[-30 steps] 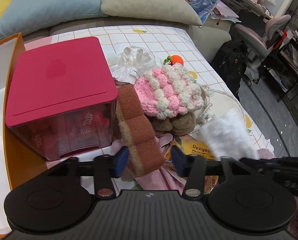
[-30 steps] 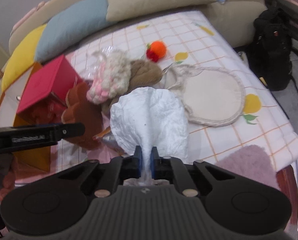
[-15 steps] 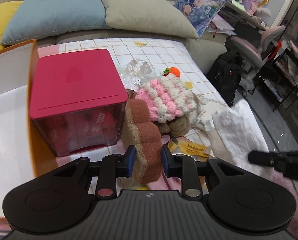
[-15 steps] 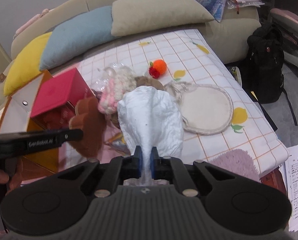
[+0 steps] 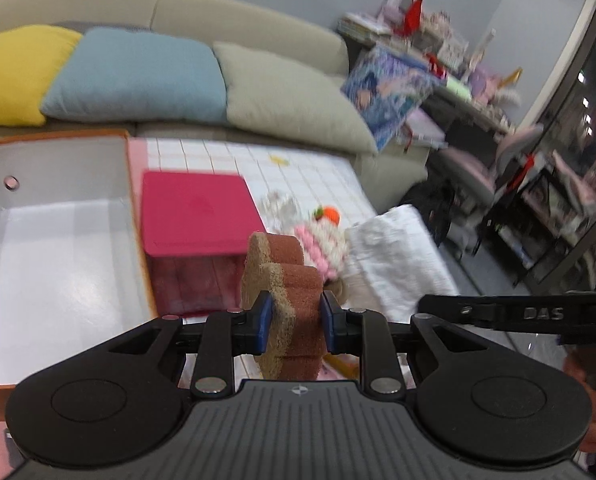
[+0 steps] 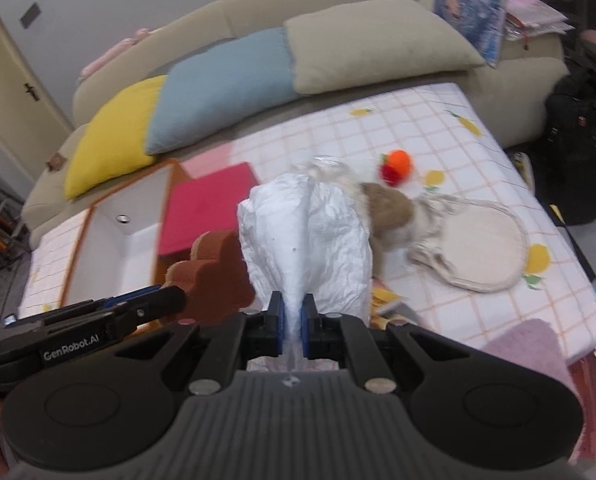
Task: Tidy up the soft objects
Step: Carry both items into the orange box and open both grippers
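Your left gripper [image 5: 294, 320] fingers clamp the brown sponge [image 5: 288, 280], right gripper [image 6: 293, 320] fingers pinch only a thin fold of the white cloth [image 6: 304, 240], which may slip out before the open box [image 5: 54, 248].

Left gripper [image 5: 294, 322] raised, blue pads [image 5: 264, 316] clamped on either side of a brown sponge [image 5: 294, 280]; right gripper [image 6: 293, 322] level beside it at 3 o'clock, jaws pinched nearly together on a gathered white cloth [image 6: 304, 240]; bare fingers [image 5: 592, 412] just visible at the frame edges

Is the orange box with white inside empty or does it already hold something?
Empty as far as visible: the orange box shows only bare white floor and walls; its near corner is hidden behind the left gripper.
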Demonstrator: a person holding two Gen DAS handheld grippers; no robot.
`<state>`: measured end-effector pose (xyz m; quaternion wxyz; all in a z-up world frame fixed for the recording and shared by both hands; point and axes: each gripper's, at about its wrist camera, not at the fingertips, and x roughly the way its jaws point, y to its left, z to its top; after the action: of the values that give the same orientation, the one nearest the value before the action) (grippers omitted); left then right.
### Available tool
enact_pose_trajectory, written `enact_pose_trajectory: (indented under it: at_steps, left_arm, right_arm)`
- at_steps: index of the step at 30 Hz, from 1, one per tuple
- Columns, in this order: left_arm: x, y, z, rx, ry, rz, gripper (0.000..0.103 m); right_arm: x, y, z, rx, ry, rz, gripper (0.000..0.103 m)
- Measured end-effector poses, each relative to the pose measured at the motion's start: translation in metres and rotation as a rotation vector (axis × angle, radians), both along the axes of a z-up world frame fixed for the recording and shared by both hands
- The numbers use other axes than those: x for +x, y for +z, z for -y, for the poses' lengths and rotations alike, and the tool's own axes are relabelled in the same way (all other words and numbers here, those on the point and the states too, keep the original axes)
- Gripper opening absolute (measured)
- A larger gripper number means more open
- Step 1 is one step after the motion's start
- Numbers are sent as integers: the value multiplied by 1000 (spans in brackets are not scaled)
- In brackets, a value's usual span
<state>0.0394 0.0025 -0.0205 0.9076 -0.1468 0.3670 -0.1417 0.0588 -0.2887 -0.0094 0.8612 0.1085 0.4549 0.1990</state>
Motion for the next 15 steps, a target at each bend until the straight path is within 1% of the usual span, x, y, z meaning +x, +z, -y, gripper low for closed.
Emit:
enact_pose_trajectory:
  at_steps: [4, 8, 11, 15]
  left_arm:
    - [-17, 23, -22, -17, 53, 76, 28]
    - [-27, 40, -48, -3, 133, 128, 28]
    - [-32, 46, -71, 18, 215, 133, 28]
    - [-35, 44, -100, 38, 302, 109, 28]
  right_arm:
    - [-1, 17, -23, 43, 57, 20, 6]
    - [2, 36, -57, 98, 144, 50, 6]
    - [6, 45, -89, 149, 215, 50, 6]
    - [14, 44, -138, 212, 308, 23, 6]
